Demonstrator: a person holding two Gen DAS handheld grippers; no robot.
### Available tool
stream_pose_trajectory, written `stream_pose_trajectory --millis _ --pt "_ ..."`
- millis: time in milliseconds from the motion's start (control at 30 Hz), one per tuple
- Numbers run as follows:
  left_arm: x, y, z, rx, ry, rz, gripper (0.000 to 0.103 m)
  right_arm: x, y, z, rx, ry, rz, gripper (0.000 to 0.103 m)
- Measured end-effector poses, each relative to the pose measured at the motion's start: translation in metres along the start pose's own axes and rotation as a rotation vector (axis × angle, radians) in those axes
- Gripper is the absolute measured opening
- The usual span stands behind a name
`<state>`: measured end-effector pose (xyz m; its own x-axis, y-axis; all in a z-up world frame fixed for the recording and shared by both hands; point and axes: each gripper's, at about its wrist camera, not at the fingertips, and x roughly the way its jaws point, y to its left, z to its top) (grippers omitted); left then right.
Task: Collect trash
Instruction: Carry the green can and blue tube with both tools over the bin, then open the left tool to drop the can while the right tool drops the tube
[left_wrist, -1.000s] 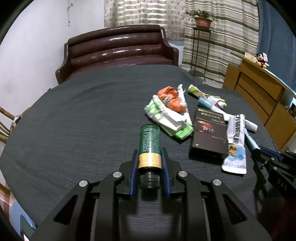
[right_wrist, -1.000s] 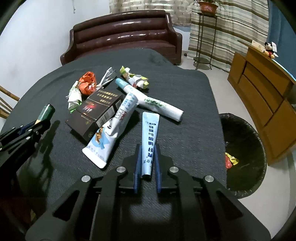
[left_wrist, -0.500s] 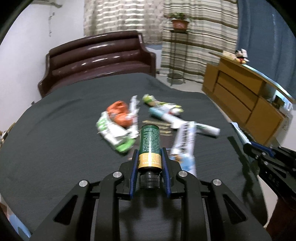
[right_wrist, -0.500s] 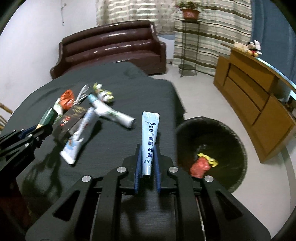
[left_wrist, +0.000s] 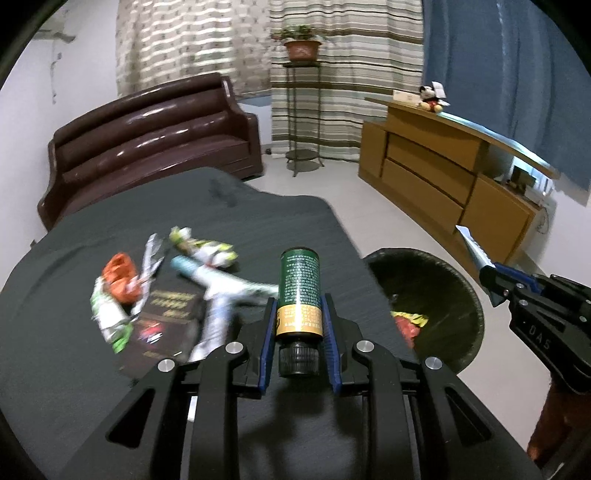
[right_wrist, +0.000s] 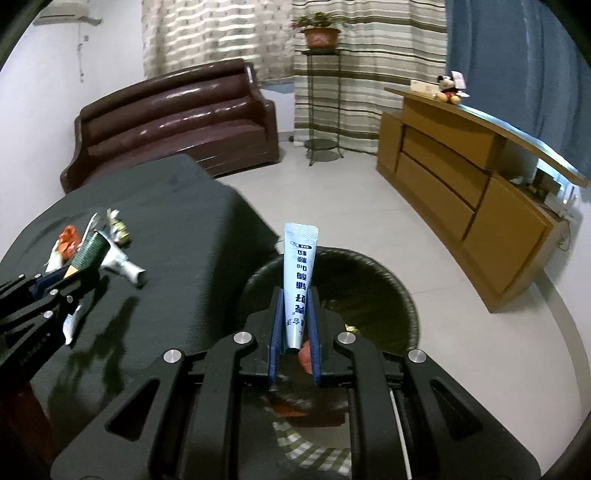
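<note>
Both tongs are loaded: the left gripper (left_wrist: 299, 325) is clamped on a green bottle (left_wrist: 299, 291), the right gripper (right_wrist: 294, 325) on a white tube (right_wrist: 298, 291). Since a second ago both have swung away from the table (left_wrist: 258, 214) toward the black bin (right_wrist: 388, 284), now at lower centre of the right view beneath the tube. Release looks imminent. Blurred wrappers (left_wrist: 118, 291), apparently untouched, remain at centre left.
</note>
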<state>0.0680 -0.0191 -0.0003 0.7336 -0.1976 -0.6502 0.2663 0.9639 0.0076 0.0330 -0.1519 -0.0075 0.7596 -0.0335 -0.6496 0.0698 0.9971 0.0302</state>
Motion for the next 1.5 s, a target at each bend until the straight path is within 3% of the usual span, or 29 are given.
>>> stream_pose_trajectory --millis 267,633,1500 --pt "0.022 -0.048 0.013 0.063 0.005 -0.031 0.024 0.008 -0.035 0.001 0.037 -0.012 -0.033 0.013" --pt "0.054 -0.082 0.020 0.115 0.042 -0.041 0.024 0.025 -0.064 0.003 0.084 -0.002 -0.042 0.013" --pt "0.068 -0.089 0.020 0.161 0.081 -0.046 0.024 0.057 -0.081 0.000 0.137 0.038 -0.031 0.015"
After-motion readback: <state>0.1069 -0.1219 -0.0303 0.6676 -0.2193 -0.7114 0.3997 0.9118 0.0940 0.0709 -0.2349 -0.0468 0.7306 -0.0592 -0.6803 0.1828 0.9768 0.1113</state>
